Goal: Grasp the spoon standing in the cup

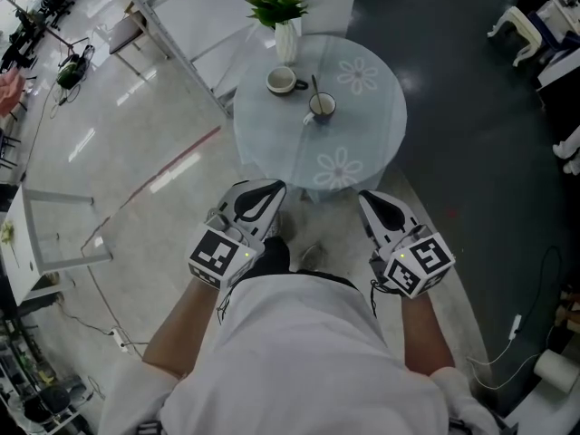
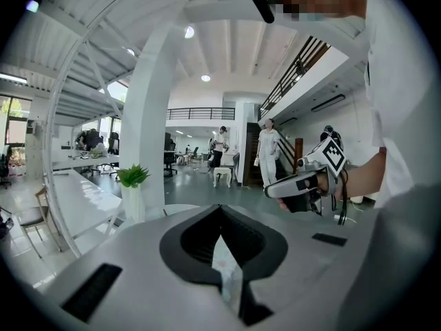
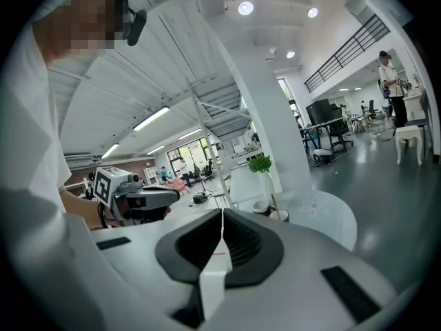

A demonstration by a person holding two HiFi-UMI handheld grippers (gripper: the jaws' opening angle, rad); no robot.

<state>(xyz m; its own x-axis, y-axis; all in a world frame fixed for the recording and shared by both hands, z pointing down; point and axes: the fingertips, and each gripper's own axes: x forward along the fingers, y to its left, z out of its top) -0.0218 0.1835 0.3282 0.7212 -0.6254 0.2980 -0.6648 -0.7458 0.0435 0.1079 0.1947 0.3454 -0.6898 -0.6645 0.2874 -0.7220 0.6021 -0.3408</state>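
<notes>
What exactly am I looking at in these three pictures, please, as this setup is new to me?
A person holds a two-jaw tool in each hand; there is no robot. The head view looks down from the person's head at the left tool and right tool. The other two views come from cameras riding on each tool. Ahead stands a round table bearing a plant, a white mug and a cup with a spoon standing in it. Both tools are shut and empty.
</notes>
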